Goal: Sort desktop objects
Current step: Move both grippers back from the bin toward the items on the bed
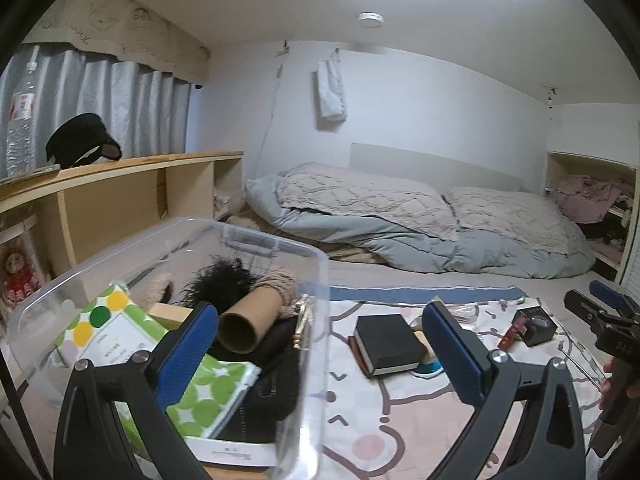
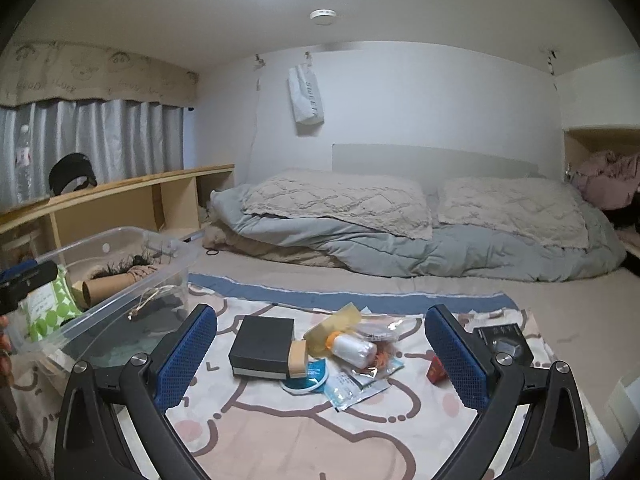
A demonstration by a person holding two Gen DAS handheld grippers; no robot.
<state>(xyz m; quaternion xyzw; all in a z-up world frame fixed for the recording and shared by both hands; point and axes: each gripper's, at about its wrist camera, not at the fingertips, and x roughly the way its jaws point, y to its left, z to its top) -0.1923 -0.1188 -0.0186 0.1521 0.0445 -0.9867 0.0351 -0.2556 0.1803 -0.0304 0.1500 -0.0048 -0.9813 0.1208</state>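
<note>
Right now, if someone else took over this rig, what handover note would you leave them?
Left gripper: open, empty, at the clear bin's near wall.
Right gripper: open, empty, facing the pile on the patterned blanket.
Done: the clear bin holds a cardboard tube, a green dotted packet and a black fluffy item.
Left: black box, white bottle, yellow packet, clear sachets, small red box and dark box, all on the blanket.
</note>
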